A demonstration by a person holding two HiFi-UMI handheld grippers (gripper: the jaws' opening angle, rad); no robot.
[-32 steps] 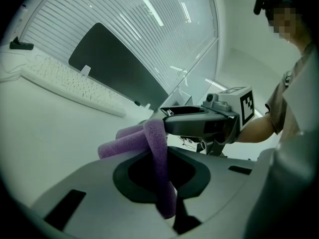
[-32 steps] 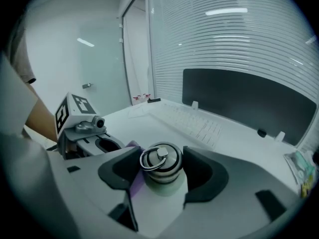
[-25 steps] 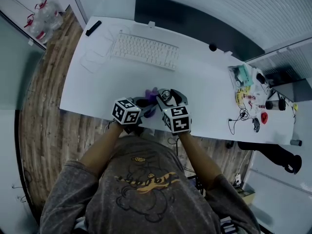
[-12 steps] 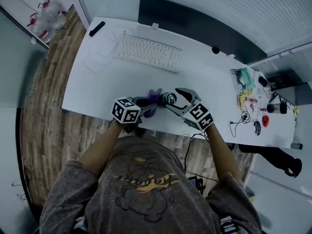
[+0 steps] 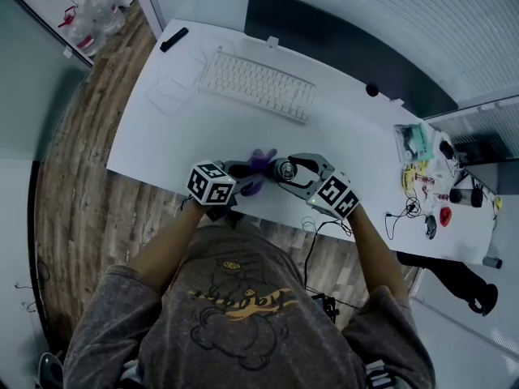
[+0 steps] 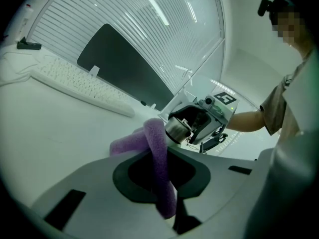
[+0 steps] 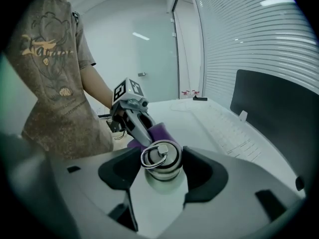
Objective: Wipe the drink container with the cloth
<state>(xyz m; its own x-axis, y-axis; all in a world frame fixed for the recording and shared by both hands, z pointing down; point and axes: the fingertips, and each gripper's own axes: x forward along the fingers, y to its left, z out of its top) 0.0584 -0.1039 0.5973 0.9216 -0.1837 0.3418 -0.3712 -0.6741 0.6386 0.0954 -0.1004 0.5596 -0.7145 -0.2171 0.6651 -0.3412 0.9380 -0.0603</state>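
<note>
A small steel drink container [image 5: 283, 168] with a ring lid stands on the white desk [image 5: 186, 120] near its front edge. My right gripper [image 5: 290, 171] reaches it from the right; its jaws are closing and press both sides of the container [image 7: 160, 162]. My left gripper [image 5: 243, 174] comes from the left, shut on a purple cloth [image 5: 261, 159]. The cloth [image 6: 158, 151] hangs out past the jaws and lies against the container's [image 6: 176, 128] left side. In the right gripper view the cloth [image 7: 158, 132] shows just behind the lid, under the left gripper [image 7: 133, 117].
A white keyboard [image 5: 258, 86] lies further back, with a dark monitor [image 5: 340, 51] behind it. A black remote [image 5: 173, 39] sits at the far left corner. Small clutter and cables [image 5: 422, 160] crowd the desk's right end. The desk's front edge runs just below both grippers.
My right gripper let go of the container, swung out to the right with jaws wide, and has narrowed on it again from that side. The left gripper and cloth stayed put.
</note>
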